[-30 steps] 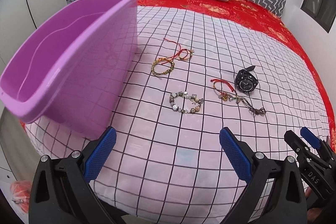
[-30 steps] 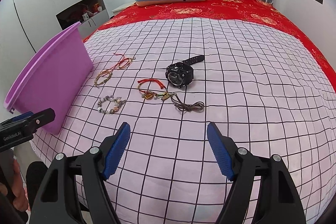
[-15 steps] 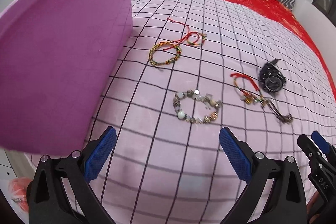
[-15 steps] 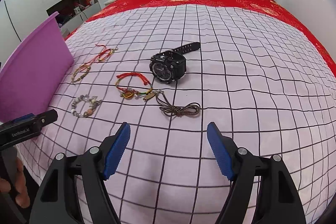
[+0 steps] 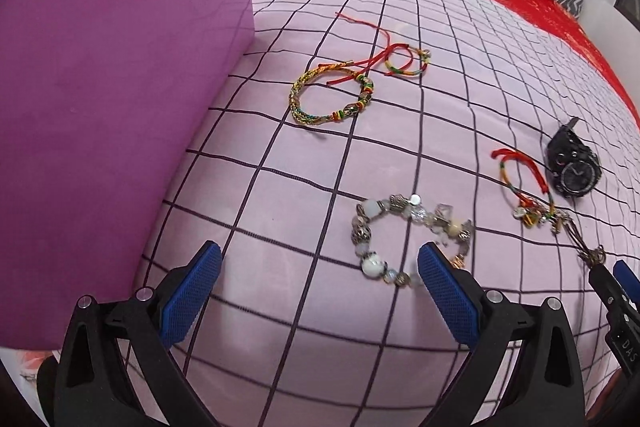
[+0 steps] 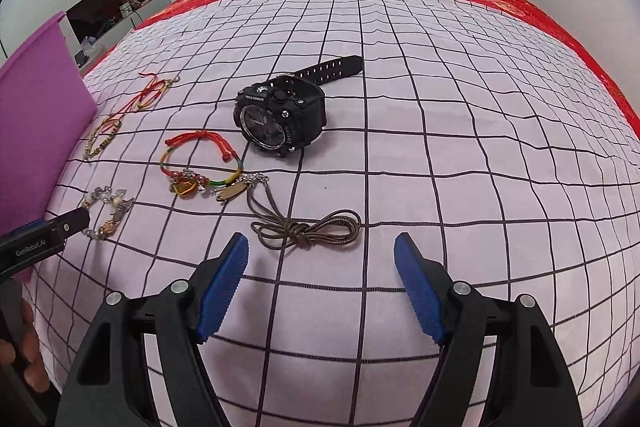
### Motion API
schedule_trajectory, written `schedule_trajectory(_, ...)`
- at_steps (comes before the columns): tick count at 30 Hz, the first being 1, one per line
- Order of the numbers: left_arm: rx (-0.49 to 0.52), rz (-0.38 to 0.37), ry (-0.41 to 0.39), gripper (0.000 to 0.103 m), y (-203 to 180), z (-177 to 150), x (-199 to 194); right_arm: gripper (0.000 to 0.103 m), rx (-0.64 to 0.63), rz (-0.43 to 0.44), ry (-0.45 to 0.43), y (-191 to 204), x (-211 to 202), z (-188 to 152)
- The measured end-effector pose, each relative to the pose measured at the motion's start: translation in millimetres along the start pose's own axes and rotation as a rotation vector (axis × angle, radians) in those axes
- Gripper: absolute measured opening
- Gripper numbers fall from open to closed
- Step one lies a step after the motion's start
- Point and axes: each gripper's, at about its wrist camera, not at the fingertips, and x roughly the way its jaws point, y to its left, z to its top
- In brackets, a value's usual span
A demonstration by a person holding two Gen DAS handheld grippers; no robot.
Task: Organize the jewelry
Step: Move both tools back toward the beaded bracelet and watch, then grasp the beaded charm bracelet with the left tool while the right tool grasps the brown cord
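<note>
Both tools hang over the near end of the bed (image 6: 440, 131), jaws wide apart and holding nothing. The left gripper (image 5: 320, 291) sits just short of the beaded bracelet (image 5: 404, 239), whose near edge lies beside the right-hand pad. The right gripper (image 6: 320, 279) sits just short of the coiled brown cord (image 6: 308, 231).

Risks, as I judge them:
- The cord runs up to a metal pendant (image 6: 232, 191) that touches the red charm bracelet (image 6: 200, 163). Lifting the cord could drag that bracelet along or tangle the two.
- The beaded bracelet lies flat on soft quilt. Pads closing on it may pinch fabric, or catch only one bead so the loop slips out.
- The two tools are close together; the left one's tip shows at the edge of the right view, beside the beads. Reaching at once could make them collide.
- The purple tub (image 5: 112, 99) stands just beside the left tool, its wall high. A low carry could knock the rim, and a thin thread may snag there.

Count, all lying on the checked quilt:
- One black sport watch (image 6: 280, 119).
- One beaded bracelet.
- One red charm bracelet.
- One brown cord with pendant.
- One braided gold bracelet (image 5: 332, 99).
- One thin red thread bracelet (image 5: 404, 65), touching or overlapping the braided one.
- One tub; its inside is out of view.
</note>
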Motion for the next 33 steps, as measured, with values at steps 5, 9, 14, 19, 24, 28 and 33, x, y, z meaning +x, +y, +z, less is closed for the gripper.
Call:
schedule_trajectory(5,0.005,0.015,-0.002,0.097,-1.1,2.2,8.6,0.072,-0.005,0.0,0.002,1.6,6.9,1.5)
schedule_trajectory(9,0.01,0.021,-0.009,0.097,-3.2,5.3,12.1,0.072,-0.018,-0.008,-0.002,3.7,10.6,2.9)
schedule_trajectory(14,0.025,0.037,-0.015,0.097,-8.1,4.9,15.5,0.072,-0.038,-0.026,-0.007,6.1,16.0,3.1)
schedule_trajectory(19,0.028,0.052,-0.021,0.097,-10.2,4.3,18.8,0.072,-0.055,-0.036,-0.001,9.9,22.1,2.0)
schedule_trajectory(24,0.025,0.042,-0.056,0.092,-11.7,-0.1,17.6,0.071,-0.093,-0.055,-0.012,18.0,27.4,2.3)
schedule_trajectory(28,0.039,0.028,-0.073,0.069,-19.5,-5.4,11.2,0.057,-0.122,-0.04,-0.01,24.5,28.3,3.1)
schedule_trajectory(33,0.037,-0.017,-0.062,0.027,-28.2,-8.7,5.0,0.045,-0.141,-0.024,-0.007,29.5,28.7,3.1)
